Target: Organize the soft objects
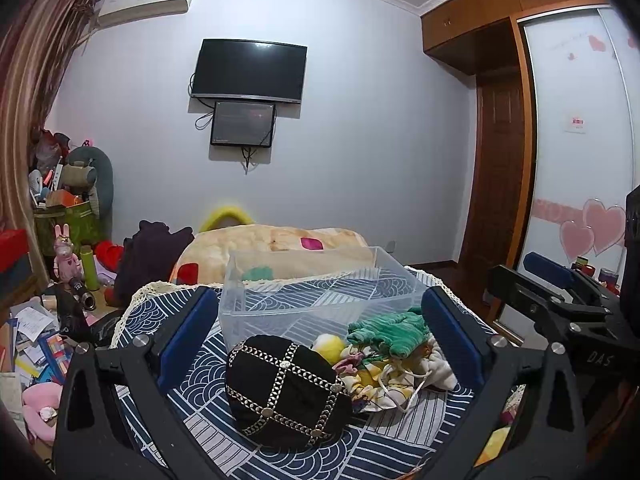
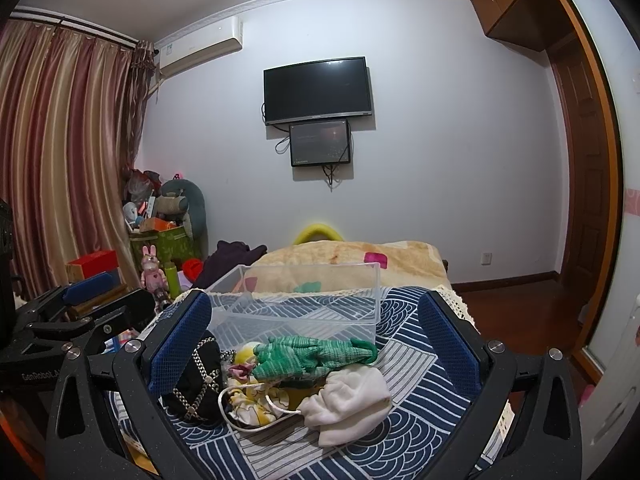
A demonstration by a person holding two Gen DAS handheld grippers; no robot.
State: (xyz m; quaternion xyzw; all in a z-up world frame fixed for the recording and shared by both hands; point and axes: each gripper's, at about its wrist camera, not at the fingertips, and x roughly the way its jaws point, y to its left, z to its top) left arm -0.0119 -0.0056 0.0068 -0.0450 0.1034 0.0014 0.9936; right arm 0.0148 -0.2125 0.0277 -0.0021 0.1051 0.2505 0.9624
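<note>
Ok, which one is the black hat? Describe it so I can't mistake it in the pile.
Start at the clear plastic bin on the blue patterned cloth. The soft pile lies just in front of it, and the black hat is at the pile's left end. It is the only dark piece, domed, crossed by gold chain trim with studs, next to the green knit.

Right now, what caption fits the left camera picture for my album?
Open left gripper hovers over a black hat and soft clothes before an empty clear bin.

Wall-mounted television [image 2: 318, 90] above a smaller screen [image 2: 320, 143]; air conditioner [image 2: 200, 46] beside striped curtains [image 2: 60, 152]; wooden wardrobe [image 1: 472, 24] at right.
</note>
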